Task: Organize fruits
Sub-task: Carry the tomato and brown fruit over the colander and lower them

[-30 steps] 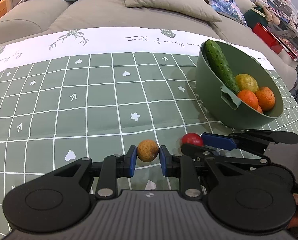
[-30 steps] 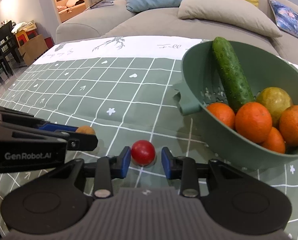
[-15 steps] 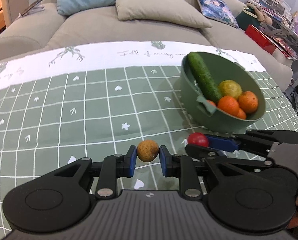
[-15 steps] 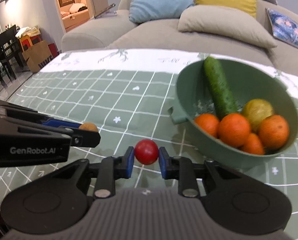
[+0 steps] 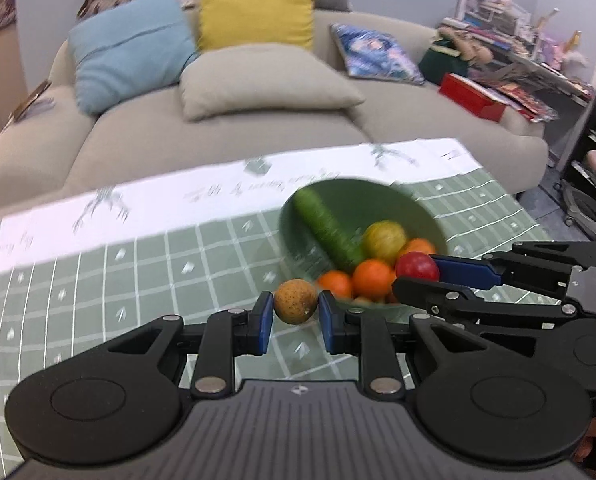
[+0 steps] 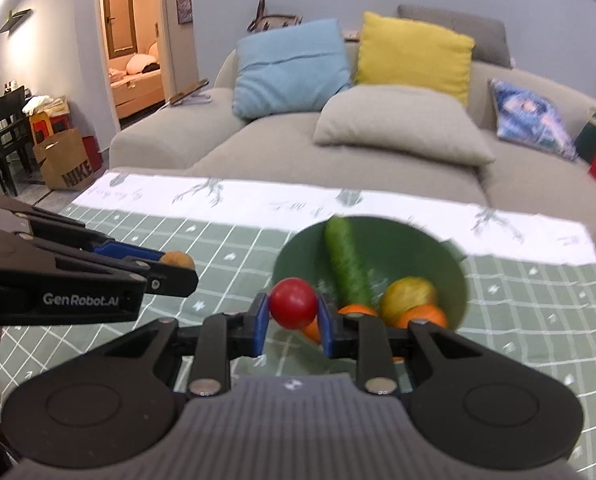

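My left gripper [image 5: 295,317] is shut on a small brown round fruit [image 5: 295,301] and holds it above the table, just left of the green bowl [image 5: 381,200]. My right gripper [image 6: 292,320] is shut on a small red round fruit [image 6: 292,303], lifted over the near rim of the green bowl [image 6: 429,248]. The bowl holds a cucumber [image 6: 346,264], a yellow-green fruit [image 6: 407,296] and several oranges [image 5: 373,278]. The right gripper with the red fruit [image 5: 417,266] shows at right in the left wrist view; the left gripper [image 6: 170,268] shows at left in the right wrist view.
The table has a green checked cloth [image 5: 138,280] with a white band at the far edge. A grey sofa [image 6: 298,148] with cushions stands behind the table. A cluttered shelf [image 5: 509,40] stands at the far right.
Both grippers have risen from the table with their fruits and moved toward the bowl. The bowl now sits lower and farther in both views.
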